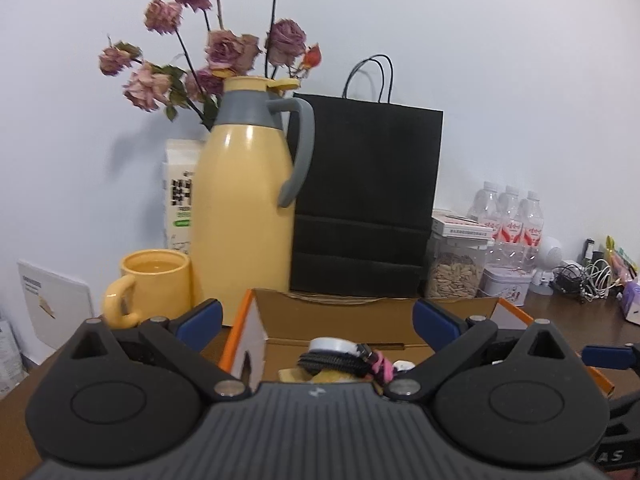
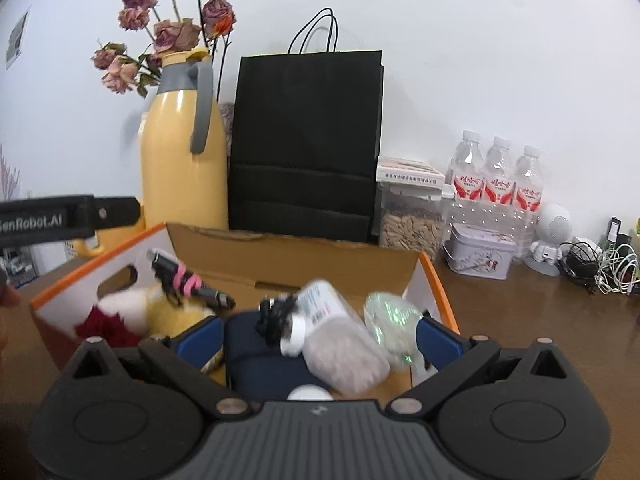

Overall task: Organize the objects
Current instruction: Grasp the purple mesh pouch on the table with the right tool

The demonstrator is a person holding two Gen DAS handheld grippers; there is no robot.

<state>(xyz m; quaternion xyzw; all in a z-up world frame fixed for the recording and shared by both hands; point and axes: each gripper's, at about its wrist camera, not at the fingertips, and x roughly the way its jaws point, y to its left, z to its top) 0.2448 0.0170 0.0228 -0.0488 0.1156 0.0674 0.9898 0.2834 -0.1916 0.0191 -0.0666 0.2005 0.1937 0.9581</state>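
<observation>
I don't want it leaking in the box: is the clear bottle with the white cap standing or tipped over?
Tipped over. The clear bottle lies on its side in the cardboard box, its white cap pointing sideways.

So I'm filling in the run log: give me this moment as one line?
left hand-held gripper: open, empty | right hand-held gripper: open, empty, above cardboard box | white bottle: lying in box

White wall (image 2: 480, 40), brown table (image 2: 520, 320)
</observation>
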